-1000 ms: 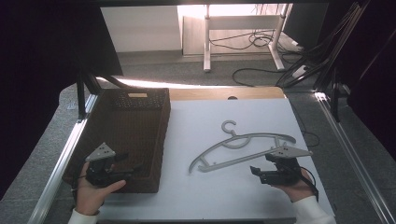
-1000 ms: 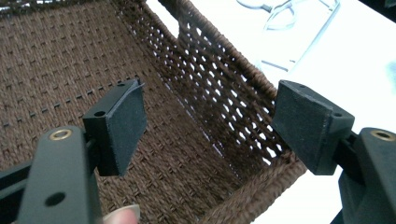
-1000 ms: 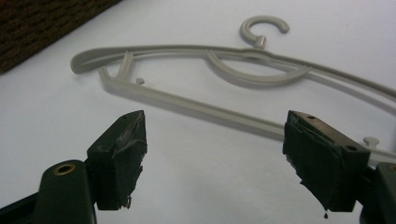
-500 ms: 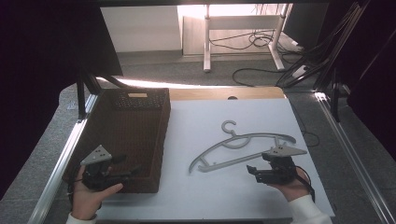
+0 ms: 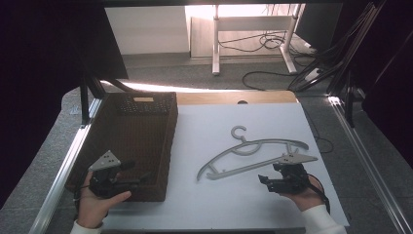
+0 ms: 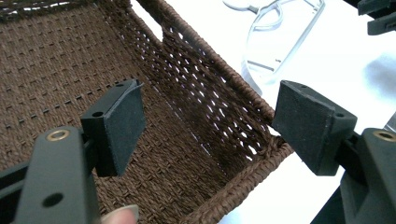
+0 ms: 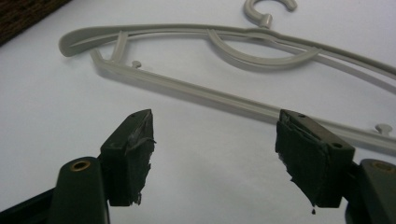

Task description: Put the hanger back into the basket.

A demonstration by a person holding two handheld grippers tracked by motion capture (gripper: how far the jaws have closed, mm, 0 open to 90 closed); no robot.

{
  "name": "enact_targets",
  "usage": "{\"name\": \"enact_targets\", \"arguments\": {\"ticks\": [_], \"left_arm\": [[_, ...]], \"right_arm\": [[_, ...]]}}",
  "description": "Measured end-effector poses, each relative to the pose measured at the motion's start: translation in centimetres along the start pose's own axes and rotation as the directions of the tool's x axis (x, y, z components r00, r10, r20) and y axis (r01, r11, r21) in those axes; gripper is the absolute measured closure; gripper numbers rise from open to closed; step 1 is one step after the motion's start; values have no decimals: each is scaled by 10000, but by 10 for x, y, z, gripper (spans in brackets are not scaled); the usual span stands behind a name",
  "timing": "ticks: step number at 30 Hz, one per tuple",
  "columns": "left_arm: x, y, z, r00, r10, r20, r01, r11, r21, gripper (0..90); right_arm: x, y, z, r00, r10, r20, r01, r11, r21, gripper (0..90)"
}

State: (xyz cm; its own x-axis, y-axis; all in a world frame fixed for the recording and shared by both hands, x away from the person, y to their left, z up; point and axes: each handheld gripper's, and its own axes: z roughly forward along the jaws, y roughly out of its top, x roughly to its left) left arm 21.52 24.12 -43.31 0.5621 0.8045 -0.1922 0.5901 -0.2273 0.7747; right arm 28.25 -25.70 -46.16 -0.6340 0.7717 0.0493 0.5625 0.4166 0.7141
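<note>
Grey hanger [image 5: 253, 157] is lying flat on the white bench [image 5: 204, 204], long axis left to right. Right gripper [image 7: 215, 154] is hovering just near of its lower bar, fingers [image 7: 130, 149] wide though just narrowing, nothing between. Left gripper [image 6: 205, 126] is waiting, fingers wide, over the basket [image 5: 131, 146].

Your right gripper [image 5: 267, 182] has just been closing its jaws a little, with nothing between them; they stand wide, just short of the hanger [image 5: 253, 156]. Your left hand [image 5: 100, 204] has slid slightly toward you at the basket's [image 5: 146, 105] near corner.

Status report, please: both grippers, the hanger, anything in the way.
Left gripper open over basket corner. Right gripper open, jaws just narrowing, nothing between. Hanger flat on table, untouched. Path clear.
</note>
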Motion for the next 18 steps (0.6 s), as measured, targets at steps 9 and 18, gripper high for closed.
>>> {"name": "enact_targets", "arguments": {"ticks": [9, 18], "left_arm": [[0, 0, 4, 10000, 85, 38, -86, 9999, 140, 240], [-1, 0, 6, 9999, 62, 98, -64, 9998, 179, 239]], "right_arm": [[2, 1, 2, 10000, 92, 1, -92, 9996, 258, 322], [4, 9, 8, 9995, 54, 296, -71, 9984, 569, 357]]}}
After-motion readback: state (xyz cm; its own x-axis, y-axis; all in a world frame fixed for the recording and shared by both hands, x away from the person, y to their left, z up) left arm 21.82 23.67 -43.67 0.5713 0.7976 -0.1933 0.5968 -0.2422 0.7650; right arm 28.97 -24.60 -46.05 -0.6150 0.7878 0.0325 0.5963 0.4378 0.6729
